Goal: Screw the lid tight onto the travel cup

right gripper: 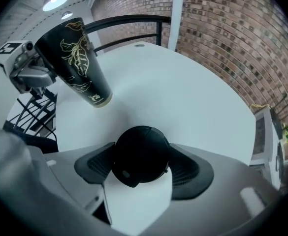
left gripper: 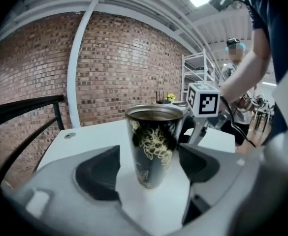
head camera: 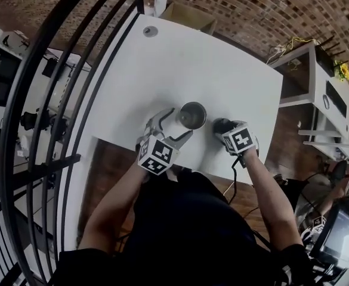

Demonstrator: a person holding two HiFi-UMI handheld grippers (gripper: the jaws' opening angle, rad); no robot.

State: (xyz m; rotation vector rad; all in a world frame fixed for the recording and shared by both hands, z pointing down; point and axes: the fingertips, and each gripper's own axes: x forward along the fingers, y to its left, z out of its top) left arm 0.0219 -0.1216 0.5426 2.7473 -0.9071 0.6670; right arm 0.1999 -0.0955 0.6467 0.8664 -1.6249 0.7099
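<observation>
White counter beside a brick wall and black metal railing: cup and lid sit apart, each framed by an open gripper.
A black metal travel cup with a gold floral pattern stands upright and uncovered on the counter. The left gripper has its jaws spread on either side of the cup, not touching it. Just beside the cup, a round black lid lies on the counter. The right gripper points down over the lid, jaws wide apart around it, not clamping.
</observation>
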